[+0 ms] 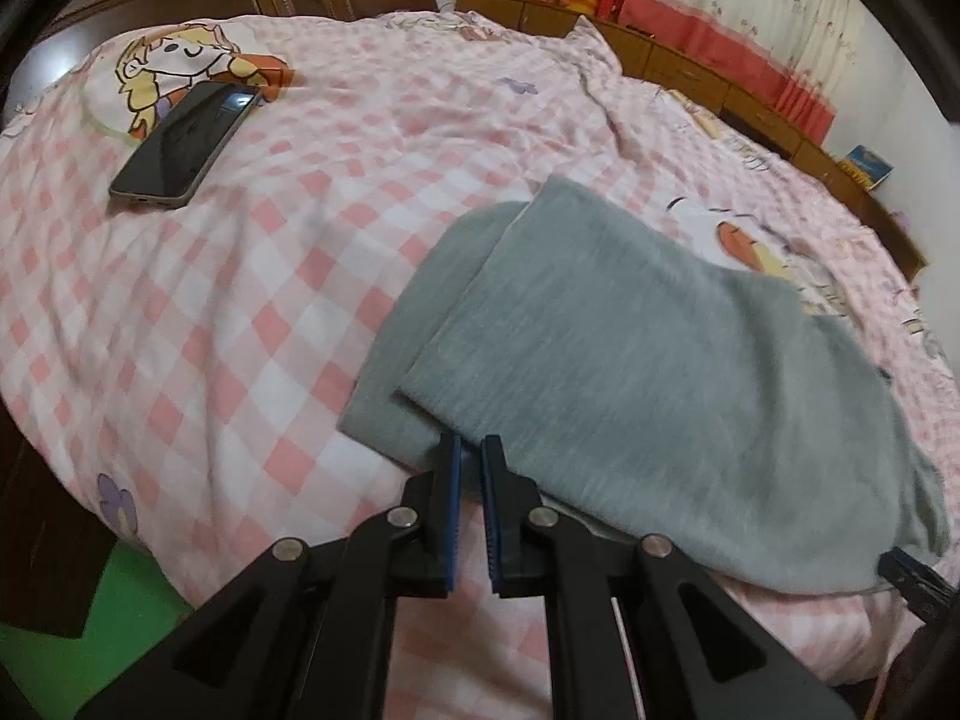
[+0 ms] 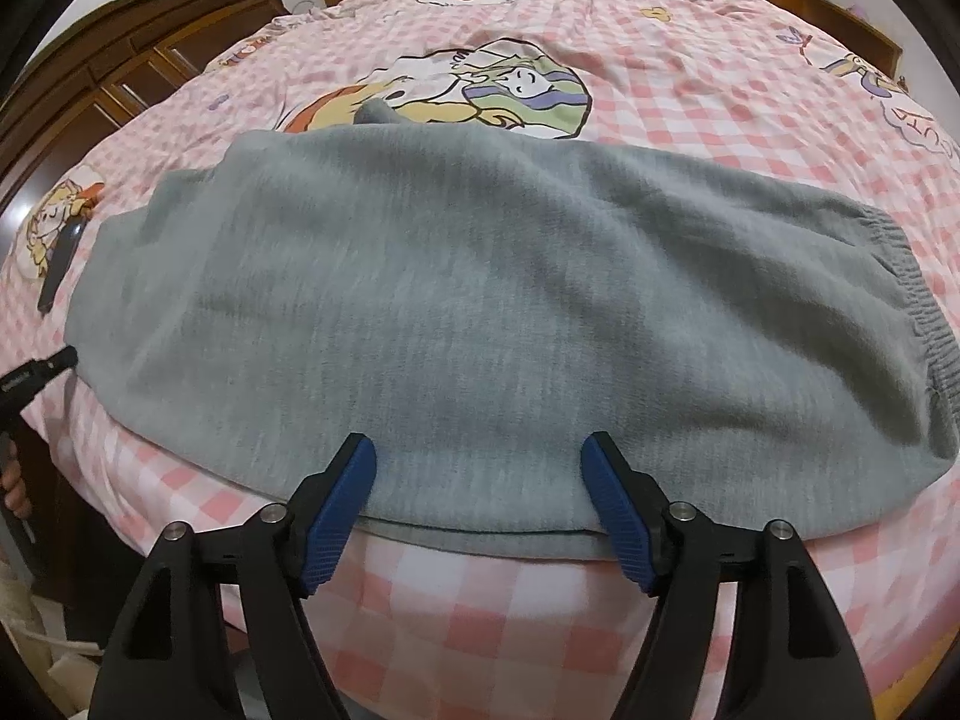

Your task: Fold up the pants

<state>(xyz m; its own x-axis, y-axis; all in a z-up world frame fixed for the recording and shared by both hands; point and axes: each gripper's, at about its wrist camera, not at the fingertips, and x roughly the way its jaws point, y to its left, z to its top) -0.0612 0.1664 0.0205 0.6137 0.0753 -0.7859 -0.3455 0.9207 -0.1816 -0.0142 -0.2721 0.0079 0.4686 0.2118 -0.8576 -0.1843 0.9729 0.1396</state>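
Grey pants [image 2: 468, 312] lie folded on a pink checked bed [image 1: 210, 312], long axis running left to right, waistband at the right; right gripper [image 2: 480, 480] spread wide at the near edge, holding nothing; left gripper [image 1: 471, 462] nearly closed at the leg end, its narrow gap empty; only the left view shows a phone [image 1: 186, 141] clearly, well apart

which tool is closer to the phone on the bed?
Left. The left tool sits at the pants' leg end, on the phone's side. The right tool is at the pants' near edge, toward the waistband.
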